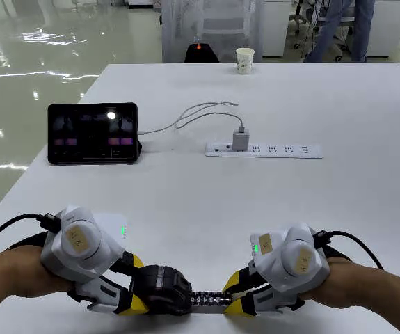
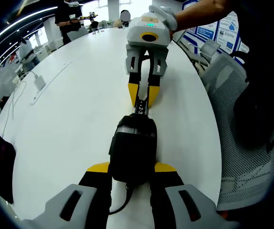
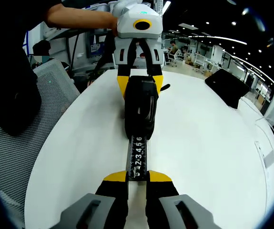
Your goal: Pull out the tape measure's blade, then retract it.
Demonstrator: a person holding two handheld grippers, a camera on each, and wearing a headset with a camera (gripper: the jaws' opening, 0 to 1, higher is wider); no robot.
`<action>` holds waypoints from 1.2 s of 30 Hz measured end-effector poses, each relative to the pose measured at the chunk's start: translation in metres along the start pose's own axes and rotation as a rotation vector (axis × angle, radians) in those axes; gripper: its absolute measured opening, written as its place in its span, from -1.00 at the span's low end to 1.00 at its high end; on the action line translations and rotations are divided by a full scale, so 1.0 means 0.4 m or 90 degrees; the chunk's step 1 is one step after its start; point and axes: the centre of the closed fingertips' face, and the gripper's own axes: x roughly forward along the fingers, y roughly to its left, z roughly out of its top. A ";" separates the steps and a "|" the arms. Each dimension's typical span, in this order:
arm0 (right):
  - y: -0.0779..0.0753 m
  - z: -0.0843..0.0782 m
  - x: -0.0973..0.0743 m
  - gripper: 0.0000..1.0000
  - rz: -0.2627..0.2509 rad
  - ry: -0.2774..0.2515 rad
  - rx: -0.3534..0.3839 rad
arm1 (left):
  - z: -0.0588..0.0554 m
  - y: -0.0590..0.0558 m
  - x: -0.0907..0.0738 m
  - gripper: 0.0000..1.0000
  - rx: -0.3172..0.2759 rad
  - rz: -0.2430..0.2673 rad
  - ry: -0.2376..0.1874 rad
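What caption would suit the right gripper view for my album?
Right gripper pinches the blade drawn from the tape measure held by the left gripper.

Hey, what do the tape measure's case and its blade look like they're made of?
The case is black and mostly matte with soft highlights, so probably moulded plastic or rubber. The blade is a thin, flat dark strip with printed white numerals, likely coated steel, though the look alone can't confirm it.

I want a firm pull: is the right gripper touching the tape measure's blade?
Touching. The right gripper view shows the right gripper shut on the blade, no gap; the left gripper clamps the tape measure case.
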 end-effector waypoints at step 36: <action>0.013 -0.070 -0.070 -0.81 -0.008 0.011 0.032 | 0.002 -0.001 0.000 -0.50 -0.010 -0.005 -0.001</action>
